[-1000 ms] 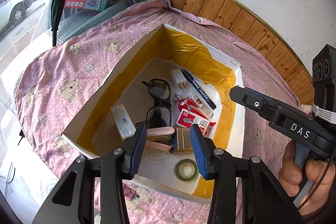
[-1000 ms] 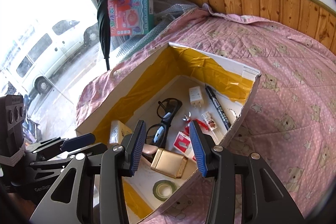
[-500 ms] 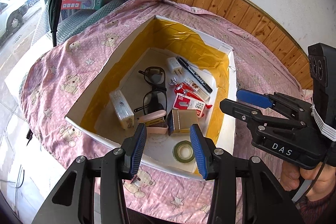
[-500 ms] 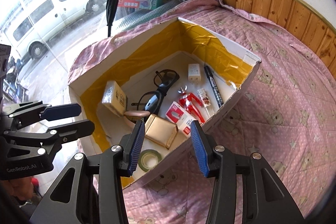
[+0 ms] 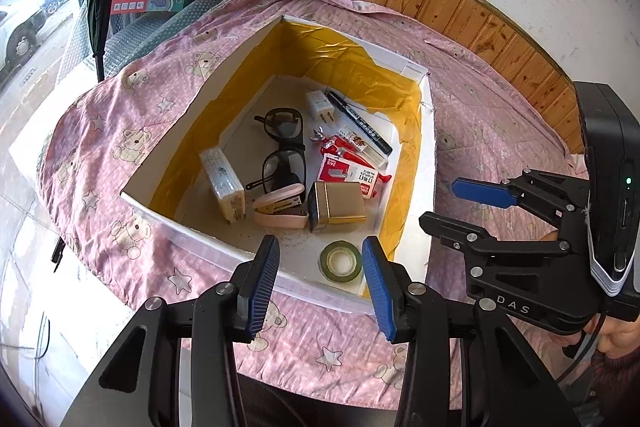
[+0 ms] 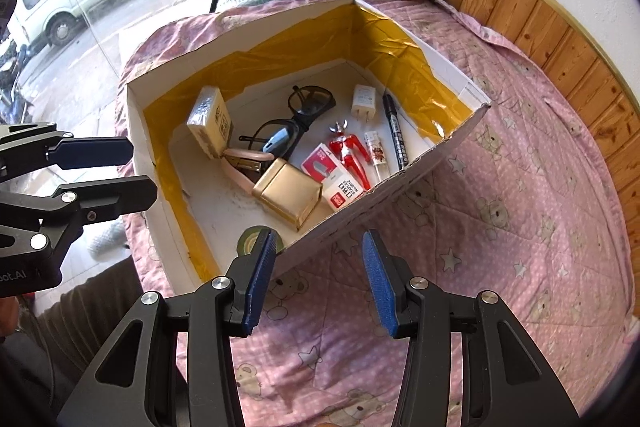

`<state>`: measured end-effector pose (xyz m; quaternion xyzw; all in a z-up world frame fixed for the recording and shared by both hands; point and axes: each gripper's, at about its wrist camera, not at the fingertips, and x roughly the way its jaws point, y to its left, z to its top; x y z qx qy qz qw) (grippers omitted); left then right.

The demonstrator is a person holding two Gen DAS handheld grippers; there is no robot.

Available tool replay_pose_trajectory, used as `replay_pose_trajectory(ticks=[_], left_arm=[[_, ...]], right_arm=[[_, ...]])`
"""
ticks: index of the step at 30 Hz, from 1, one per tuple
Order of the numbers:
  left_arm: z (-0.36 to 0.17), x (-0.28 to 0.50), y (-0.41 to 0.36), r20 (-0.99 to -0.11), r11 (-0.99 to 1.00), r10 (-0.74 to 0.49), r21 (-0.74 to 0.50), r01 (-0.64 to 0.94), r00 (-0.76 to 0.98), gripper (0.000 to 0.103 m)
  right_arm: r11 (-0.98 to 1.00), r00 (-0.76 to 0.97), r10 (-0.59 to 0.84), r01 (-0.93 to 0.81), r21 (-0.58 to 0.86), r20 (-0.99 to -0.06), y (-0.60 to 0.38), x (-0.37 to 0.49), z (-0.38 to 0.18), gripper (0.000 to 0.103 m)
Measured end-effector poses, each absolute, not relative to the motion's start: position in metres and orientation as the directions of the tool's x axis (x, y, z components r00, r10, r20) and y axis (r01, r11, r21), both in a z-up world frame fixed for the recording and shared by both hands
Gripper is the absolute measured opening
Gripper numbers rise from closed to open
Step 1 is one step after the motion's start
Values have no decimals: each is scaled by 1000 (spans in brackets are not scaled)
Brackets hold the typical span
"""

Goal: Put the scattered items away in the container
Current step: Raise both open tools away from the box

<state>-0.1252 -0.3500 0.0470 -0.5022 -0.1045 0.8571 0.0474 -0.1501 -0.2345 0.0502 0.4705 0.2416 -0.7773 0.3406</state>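
Left wrist view: left gripper jaws spread and empty above the box near edge. Right gripper jaws likewise spread. Glasses, stapler and tape roll lie inside the box.

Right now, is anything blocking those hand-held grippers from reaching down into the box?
Nothing visible does. The box is open on top, and the left hand-held gripper and right hand-held gripper are both open and empty, near its front edge.

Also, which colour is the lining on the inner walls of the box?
Yellow, over white walls of the box; the right wrist view shows it best.
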Motion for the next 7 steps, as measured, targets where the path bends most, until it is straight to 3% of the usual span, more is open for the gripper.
replay_pose_trajectory(ticks=[7], left_arm=[[55,-122,-351,-843,-973,187,-228,20,-505,45]], right_arm=[[-629,-349,-286,771,-100,-892,-234,-140,55,48]])
